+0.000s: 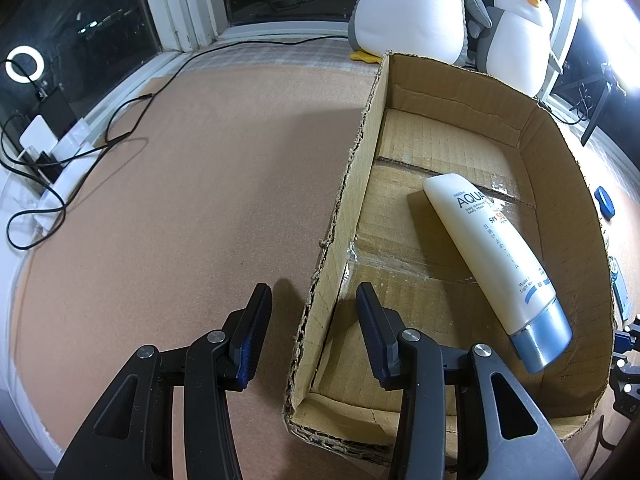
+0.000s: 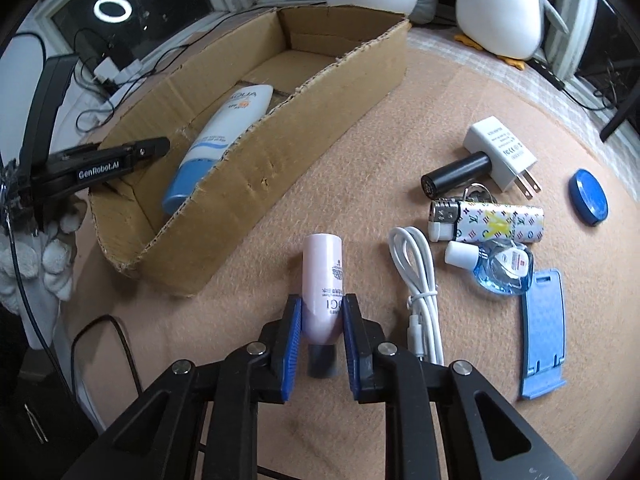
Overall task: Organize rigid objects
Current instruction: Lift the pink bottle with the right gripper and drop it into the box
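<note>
A cardboard box stands on the tan mat; it also shows in the right wrist view. A white sunscreen tube with a blue cap lies inside it, also seen from the right wrist. My left gripper is open, its fingers either side of the box's left wall near the front corner. My right gripper is shut on a pale pink tube with a grey cap, right of the box.
On the mat to the right lie a white cable, patterned lighter, black cylinder, white charger, small blue bottle, blue stand and blue lid. Plush penguins sit behind the box.
</note>
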### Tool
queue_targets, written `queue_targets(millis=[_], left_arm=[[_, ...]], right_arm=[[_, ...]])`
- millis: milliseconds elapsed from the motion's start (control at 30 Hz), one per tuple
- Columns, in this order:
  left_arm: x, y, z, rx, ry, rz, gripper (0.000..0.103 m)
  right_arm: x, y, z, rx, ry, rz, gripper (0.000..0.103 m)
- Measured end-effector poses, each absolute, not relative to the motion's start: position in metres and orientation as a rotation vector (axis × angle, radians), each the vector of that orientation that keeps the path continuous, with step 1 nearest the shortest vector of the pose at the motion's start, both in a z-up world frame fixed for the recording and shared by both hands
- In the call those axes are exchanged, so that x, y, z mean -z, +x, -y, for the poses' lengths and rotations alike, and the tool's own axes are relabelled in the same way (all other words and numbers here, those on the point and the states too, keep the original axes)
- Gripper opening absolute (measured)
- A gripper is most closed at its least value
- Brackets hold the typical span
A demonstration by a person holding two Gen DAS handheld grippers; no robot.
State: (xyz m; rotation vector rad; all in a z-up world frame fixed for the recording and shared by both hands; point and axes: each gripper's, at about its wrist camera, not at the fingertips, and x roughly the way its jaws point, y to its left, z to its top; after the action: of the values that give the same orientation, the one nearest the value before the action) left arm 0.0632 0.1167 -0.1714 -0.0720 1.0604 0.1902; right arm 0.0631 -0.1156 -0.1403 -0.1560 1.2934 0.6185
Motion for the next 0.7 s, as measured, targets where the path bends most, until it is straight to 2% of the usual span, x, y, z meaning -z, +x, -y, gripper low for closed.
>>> queue_targets(millis=[333, 700], left_arm=[[0.171, 0.063, -0.117, -0.19, -0.071, -1.06, 0.041], [0.171, 0.063, -0.117, -0.191, -0.074, -1.059, 0.041]], right_arm=[[0.099, 0.069, 0.133, -0.556, -0.006, -1.196, 0.018], [0.062, 0.093, 0.095, -0.585, 0.027, -1.112, 0.018]])
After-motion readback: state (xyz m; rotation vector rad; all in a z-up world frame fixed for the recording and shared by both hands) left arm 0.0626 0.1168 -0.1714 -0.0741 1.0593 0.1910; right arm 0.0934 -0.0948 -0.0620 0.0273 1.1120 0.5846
